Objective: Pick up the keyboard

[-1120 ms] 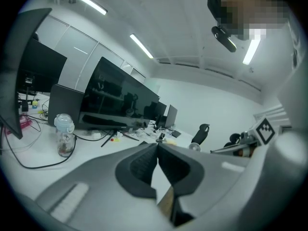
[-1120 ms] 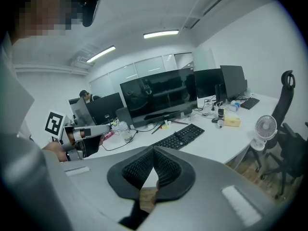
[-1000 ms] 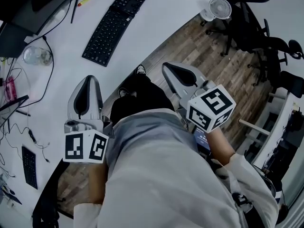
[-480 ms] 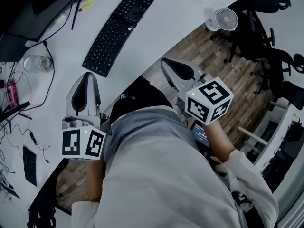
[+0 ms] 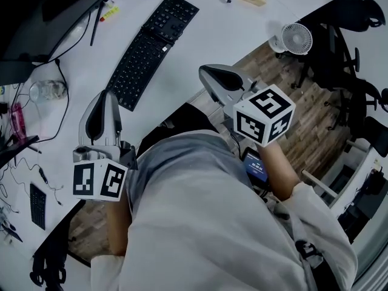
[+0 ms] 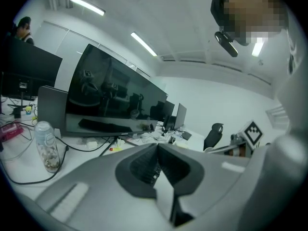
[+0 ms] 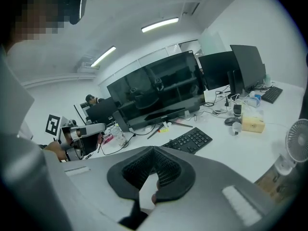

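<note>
Evidently staged for reaching: left gripper (image 5: 107, 99) and right gripper (image 5: 206, 73) pressed together, empty, at table's (image 5: 200, 35) near edge, short of slanted keyboard (image 5: 151, 47).

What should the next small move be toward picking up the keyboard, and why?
Probably open the left claw and right claw while advancing them: both are shut, empty, and held short of the keyboard lying on the desk ahead.

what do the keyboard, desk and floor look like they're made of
Keyboard: likely matte black plastic; the keys look dull, with no glare. Desk: smooth white top, probably laminate, though the look leaves it open. Floor: brown planks with visible grain, either wood or wood-look laminate.
</note>
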The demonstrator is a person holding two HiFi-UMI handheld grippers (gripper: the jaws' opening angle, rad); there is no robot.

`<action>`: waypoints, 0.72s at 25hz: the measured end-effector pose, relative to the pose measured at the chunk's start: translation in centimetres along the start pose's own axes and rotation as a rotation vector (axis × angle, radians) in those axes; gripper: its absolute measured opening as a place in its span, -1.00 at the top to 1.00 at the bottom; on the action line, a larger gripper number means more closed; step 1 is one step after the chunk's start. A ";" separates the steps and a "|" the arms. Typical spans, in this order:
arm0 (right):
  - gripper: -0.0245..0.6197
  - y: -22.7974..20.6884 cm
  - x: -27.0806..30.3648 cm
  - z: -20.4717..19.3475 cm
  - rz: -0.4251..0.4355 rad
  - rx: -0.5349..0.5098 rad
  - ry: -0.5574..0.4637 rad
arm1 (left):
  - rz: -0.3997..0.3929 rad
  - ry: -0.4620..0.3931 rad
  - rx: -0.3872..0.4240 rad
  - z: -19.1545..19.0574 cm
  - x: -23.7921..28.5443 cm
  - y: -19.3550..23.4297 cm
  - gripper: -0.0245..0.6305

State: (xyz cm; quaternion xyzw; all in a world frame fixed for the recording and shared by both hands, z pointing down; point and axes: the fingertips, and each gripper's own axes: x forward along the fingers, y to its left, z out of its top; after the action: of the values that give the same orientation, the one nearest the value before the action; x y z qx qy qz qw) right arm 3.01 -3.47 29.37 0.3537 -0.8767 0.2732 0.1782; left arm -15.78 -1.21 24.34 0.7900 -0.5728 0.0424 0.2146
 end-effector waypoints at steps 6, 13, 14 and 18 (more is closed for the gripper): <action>0.93 -3.1 2.2 1.1 0.078 -0.005 0.020 | 0.037 -0.011 -0.004 0.1 3.2 -0.3 0.93; 0.93 -6.1 4.4 0.8 0.161 -0.005 0.080 | 0.111 0.017 -0.007 -0.4 6.0 0.2 0.93; 0.93 -6.5 4.7 0.8 0.169 -0.008 0.087 | 0.124 0.024 -0.001 -0.5 6.3 0.4 0.93; 0.93 -7.3 6.2 0.2 0.193 -0.005 0.118 | 0.160 0.073 0.029 -2.1 7.6 1.0 0.93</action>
State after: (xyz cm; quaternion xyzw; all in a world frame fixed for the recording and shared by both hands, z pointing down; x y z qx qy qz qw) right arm 3.94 -11.21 34.96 0.2506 -0.8952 0.3072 0.2034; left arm -13.72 -7.40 28.86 0.7428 -0.6251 0.0966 0.2196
